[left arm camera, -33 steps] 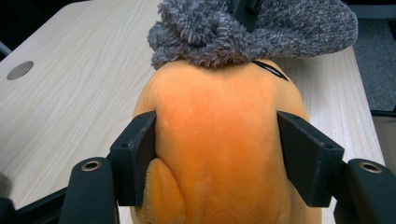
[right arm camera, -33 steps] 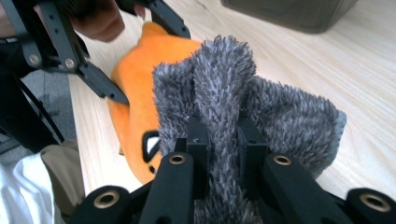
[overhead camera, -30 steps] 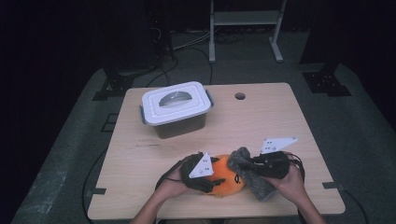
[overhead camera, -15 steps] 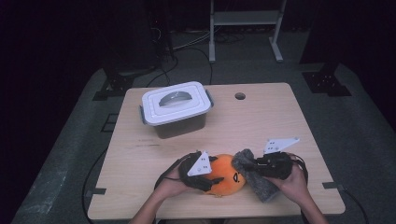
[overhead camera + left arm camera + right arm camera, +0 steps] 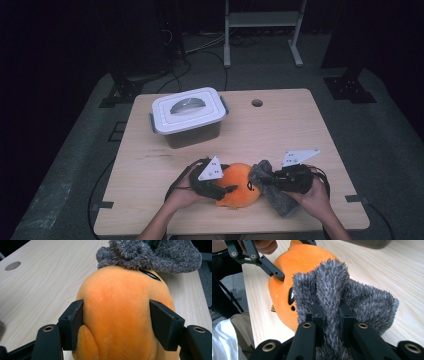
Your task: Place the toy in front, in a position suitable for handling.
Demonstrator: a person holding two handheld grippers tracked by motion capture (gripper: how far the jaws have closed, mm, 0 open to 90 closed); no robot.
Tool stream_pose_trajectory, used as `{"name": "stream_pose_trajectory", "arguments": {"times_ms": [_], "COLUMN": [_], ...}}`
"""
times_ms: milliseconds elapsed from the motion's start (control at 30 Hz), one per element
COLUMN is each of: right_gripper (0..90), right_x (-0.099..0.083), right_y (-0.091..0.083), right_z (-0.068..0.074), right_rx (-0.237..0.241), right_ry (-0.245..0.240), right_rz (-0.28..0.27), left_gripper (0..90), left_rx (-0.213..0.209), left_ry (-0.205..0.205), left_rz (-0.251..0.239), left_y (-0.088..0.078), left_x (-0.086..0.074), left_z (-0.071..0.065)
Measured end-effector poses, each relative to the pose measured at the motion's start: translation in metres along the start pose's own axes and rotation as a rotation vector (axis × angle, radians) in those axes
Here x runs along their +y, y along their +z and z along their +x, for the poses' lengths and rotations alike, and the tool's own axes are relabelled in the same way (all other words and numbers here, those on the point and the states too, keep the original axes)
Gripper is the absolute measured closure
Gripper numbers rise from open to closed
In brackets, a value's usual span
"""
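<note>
An orange plush toy [image 5: 239, 185] lies near the table's front edge, between the two hands. My left gripper [image 5: 225, 189] is shut on it; in the left gripper view both pads [image 5: 77, 320] press into the sides of the plush [image 5: 117, 290]. A grey fuzzy fabric piece [image 5: 277, 197] lies against the toy's right side, its end resting over the plush's top. My right gripper [image 5: 331, 317] is shut on a fold of that grey fabric [image 5: 352, 297]. In the right gripper view the plush's black-marked face [image 5: 299, 262] shows beside the fabric, with one left finger [image 5: 270, 270] on it.
A dark tub with a white lid [image 5: 187, 115] stands at the back left of the wooden table [image 5: 300, 130]. A round cable hole [image 5: 257, 103] sits near the far edge. Cables and a metal rack's legs [image 5: 227, 55] are on the floor behind.
</note>
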State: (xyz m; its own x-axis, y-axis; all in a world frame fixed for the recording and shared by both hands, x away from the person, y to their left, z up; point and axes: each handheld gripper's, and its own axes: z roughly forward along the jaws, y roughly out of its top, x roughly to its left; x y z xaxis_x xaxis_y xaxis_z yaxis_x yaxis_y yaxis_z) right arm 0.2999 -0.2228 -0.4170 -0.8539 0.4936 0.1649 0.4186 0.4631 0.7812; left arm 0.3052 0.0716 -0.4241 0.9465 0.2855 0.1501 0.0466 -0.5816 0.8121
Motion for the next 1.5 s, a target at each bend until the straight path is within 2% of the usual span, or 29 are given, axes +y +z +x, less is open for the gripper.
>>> {"name": "stream_pose_trajectory", "arguments": {"times_ms": [67,200,300,433,567,600,700,767,833,900,1000,1067,1100,1167,1233,1333,1433,1500], "right_gripper": [78.4,78.4,78.4,78.4,78.4,78.3,78.3,78.3,78.3,78.4,78.4,78.3,78.3,78.3,78.4,78.3,78.3,78.3], "right_x": [0.002,0.014,0.019,0.016,0.011,0.009,0.005,0.003,0.004,0.008,0.016,0.021,0.022,0.020,0.018,0.016,0.013,0.014], "right_y": [-0.002,0.000,0.009,0.012,0.008,0.007,0.003,0.003,0.001,-0.003,-0.005,0.000,0.005,0.011,0.011,0.008,0.006,0.004], "right_z": [0.003,0.016,0.023,0.019,0.011,0.008,0.001,-0.001,-0.001,0.004,0.015,0.022,0.025,0.025,0.022,0.018,0.014,0.017], "right_rx": [0.000,0.044,0.037,0.031,0.012,0.011,-0.005,-0.016,-0.020,-0.026,0.014,0.022,0.013,0.005,0.008,-0.004,-0.007,-0.015], "right_ry": [-0.004,-0.040,-0.080,-0.067,-0.040,-0.031,-0.010,-0.002,0.000,-0.018,-0.049,-0.081,-0.095,-0.103,-0.096,-0.085,-0.070,-0.073], "right_rz": [-0.014,-0.065,-0.032,-0.024,-0.026,-0.029,-0.026,-0.022,-0.027,-0.046,-0.097,-0.088,-0.065,-0.045,-0.046,-0.052,-0.051,-0.055], "left_gripper": [31.8,31.0,28.7,19.4,15.3,15.8,25.1,32.7,35.5,36.3,37.4,37.3,36.8,33.7,28.3,28.0,38.7,42.3], "left_rx": [0.003,0.008,0.010,-0.002,0.001,0.004,0.002,0.005,0.009,0.011,0.018,0.020,0.021,0.010,-0.010,-0.036,-0.022,-0.006], "left_ry": [-0.005,-0.003,-0.004,-0.008,0.012,0.009,0.002,-0.012,-0.021,-0.040,-0.070,-0.098,-0.103,-0.099,-0.099,-0.073,-0.058,-0.063], "left_rz": [-0.002,-0.004,-0.001,-0.005,-0.021,-0.019,-0.013,-0.022,-0.016,-0.012,-0.007,-0.003,-0.004,0.005,-0.012,-0.021,-0.018,-0.020], "left_y": [0.001,0.003,0.003,-0.004,-0.015,-0.016,-0.013,-0.010,-0.008,-0.007,-0.003,-0.001,0.000,-0.002,-0.007,-0.011,-0.010,-0.008], "left_x": [0.000,0.002,0.004,0.009,0.013,0.012,0.008,0.007,0.007,0.009,0.011,0.014,0.015,0.015,0.016,0.015,0.013,0.013], "left_z": [0.001,0.000,-0.001,0.001,0.002,0.003,0.004,0.004,0.004,0.005,0.007,0.009,0.010,0.011,0.012,0.011,0.010,0.011]}}
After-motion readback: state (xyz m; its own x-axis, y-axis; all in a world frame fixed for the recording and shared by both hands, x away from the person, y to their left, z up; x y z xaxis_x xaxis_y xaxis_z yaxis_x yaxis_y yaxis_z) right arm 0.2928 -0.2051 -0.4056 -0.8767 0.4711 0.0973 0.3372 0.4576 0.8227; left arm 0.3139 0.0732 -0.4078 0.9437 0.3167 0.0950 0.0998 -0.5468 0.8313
